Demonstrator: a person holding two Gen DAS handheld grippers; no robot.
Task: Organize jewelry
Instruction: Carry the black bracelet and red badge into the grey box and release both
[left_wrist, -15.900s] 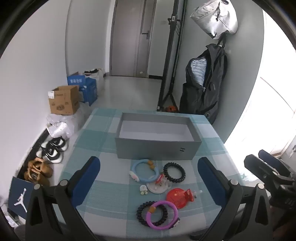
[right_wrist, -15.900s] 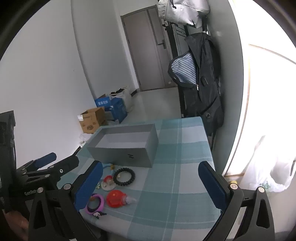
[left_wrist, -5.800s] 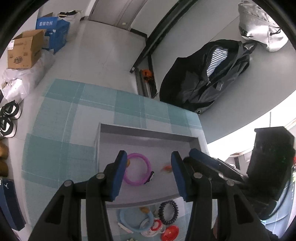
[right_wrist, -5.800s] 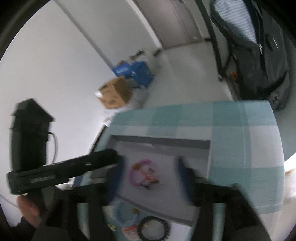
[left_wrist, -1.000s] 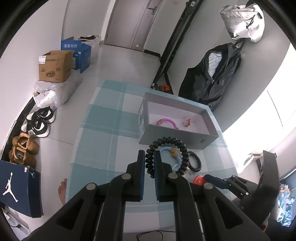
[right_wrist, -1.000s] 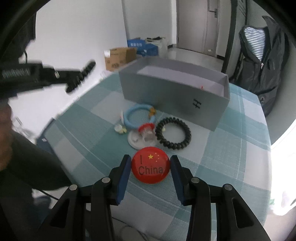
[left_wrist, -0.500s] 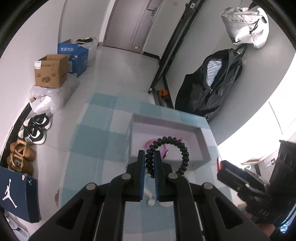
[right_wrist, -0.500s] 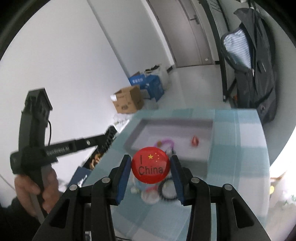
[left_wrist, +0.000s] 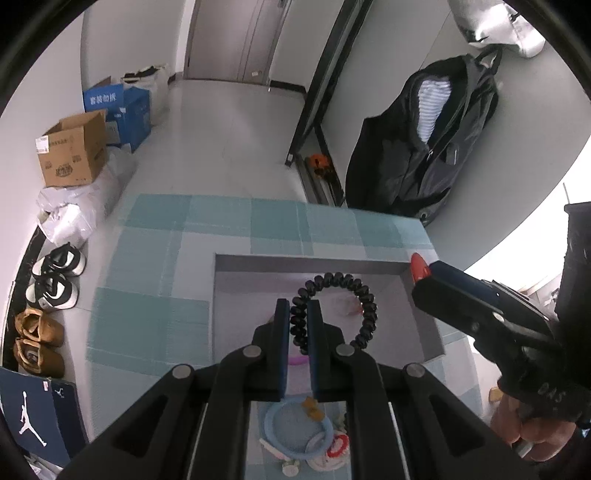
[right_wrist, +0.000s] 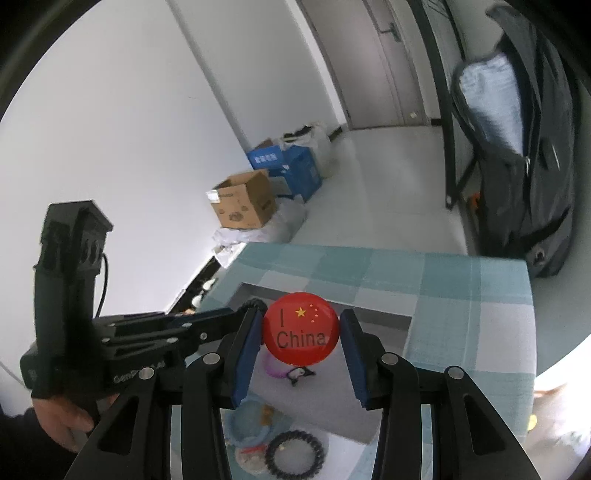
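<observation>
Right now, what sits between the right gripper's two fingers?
The red badge marked "I China", clamped between the right gripper pads above the grey box. The right wrist view shows it plainly.

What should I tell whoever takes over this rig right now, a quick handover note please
Left claw: shut on the black coil bracelet, held over the grey box.
Right claw: shut on the red China badge, also above the box.
Done: purple ring lies in the box, with a small reddish piece too blurred to name.
Left: drop both held pieces into the box, then fetch the blue ring, the second black bracelet and the small white and red bits on the checked tablecloth in front of the box.
</observation>
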